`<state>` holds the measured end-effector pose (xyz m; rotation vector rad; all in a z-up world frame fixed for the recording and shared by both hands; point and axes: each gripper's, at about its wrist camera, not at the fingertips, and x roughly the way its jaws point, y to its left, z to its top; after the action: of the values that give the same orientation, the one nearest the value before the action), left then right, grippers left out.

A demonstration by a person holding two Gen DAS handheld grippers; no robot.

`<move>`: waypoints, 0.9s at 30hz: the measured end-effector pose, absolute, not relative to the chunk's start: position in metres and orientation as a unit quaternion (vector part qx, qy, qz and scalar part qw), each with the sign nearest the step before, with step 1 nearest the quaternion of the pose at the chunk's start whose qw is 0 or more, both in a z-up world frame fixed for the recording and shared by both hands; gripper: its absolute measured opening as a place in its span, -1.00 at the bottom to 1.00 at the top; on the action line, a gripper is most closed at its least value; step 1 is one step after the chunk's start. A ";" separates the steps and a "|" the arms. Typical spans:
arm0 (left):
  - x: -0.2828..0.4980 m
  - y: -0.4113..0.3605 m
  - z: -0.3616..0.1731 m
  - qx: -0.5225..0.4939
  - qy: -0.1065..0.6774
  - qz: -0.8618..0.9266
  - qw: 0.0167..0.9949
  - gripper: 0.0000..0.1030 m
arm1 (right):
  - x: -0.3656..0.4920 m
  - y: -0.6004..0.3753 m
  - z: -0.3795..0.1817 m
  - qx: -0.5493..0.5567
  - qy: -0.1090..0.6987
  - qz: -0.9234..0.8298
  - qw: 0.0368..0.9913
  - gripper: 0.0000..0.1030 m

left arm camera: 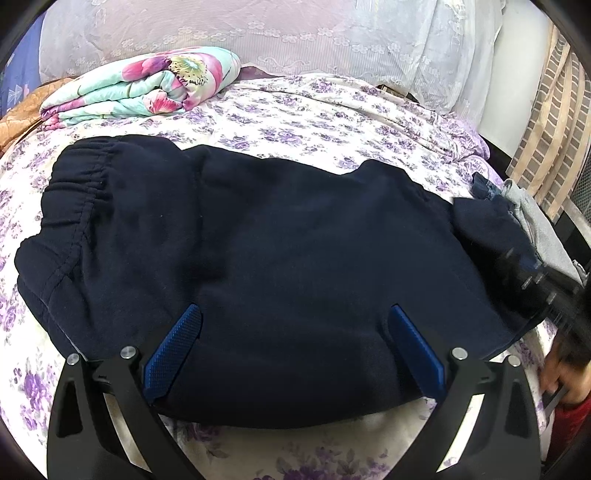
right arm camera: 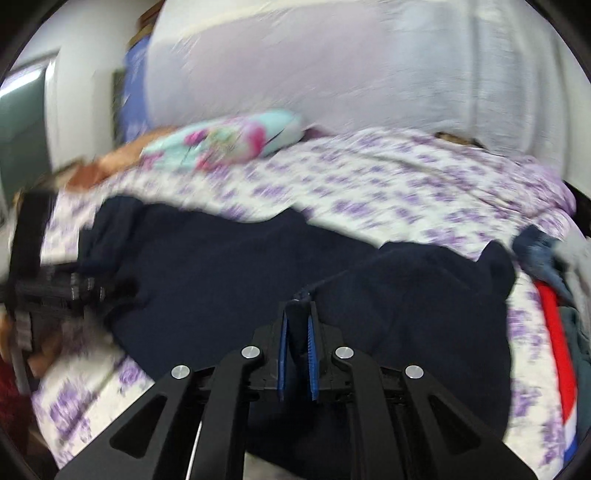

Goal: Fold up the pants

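Observation:
Dark navy pants [left arm camera: 258, 251] lie folded across the bed, elastic waistband [left arm camera: 74, 192] at the left. My left gripper [left arm camera: 293, 314] is open, its blue pads [left arm camera: 173, 350] spread wide over the near edge of the pants, with cloth lying between them. In the right wrist view, which is blurred, my right gripper [right arm camera: 298, 314] is shut on a fold of the pants [right arm camera: 229, 266] and holds it just above the rest of the cloth. The right gripper also shows in the left wrist view [left arm camera: 554, 288] at the right end of the pants.
The bed has a purple-flowered sheet [left arm camera: 295, 122]. A folded floral quilt [left arm camera: 147, 85] lies at the back left. A pile of other clothes [left arm camera: 532, 214] sits at the bed's right edge. A lace-covered headboard [left arm camera: 258, 33] stands behind.

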<state>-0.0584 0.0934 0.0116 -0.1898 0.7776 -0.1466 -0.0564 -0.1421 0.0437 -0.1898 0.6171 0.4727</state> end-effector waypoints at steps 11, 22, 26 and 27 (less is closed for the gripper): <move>-0.060 0.096 0.012 -0.099 0.375 -0.075 0.919 0.92 | -0.083 -0.167 0.047 -0.182 0.286 0.165 0.926 0.10; -0.061 0.097 0.012 -0.106 0.372 -0.079 0.919 0.92 | -0.045 -0.171 0.042 -0.145 0.325 0.165 0.920 -0.78; -0.061 0.097 0.012 -0.108 0.371 -0.080 0.919 0.92 | -0.045 -0.241 0.080 0.074 0.299 0.227 0.924 -0.79; -0.061 0.098 0.012 -0.108 0.371 -0.080 0.919 0.92 | -0.047 -0.257 0.088 0.120 0.288 0.236 0.920 -0.79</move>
<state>-0.0615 0.0975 0.0123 -0.2218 0.7635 -0.1650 -0.0466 -0.2572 0.0882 0.2470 0.5910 0.4845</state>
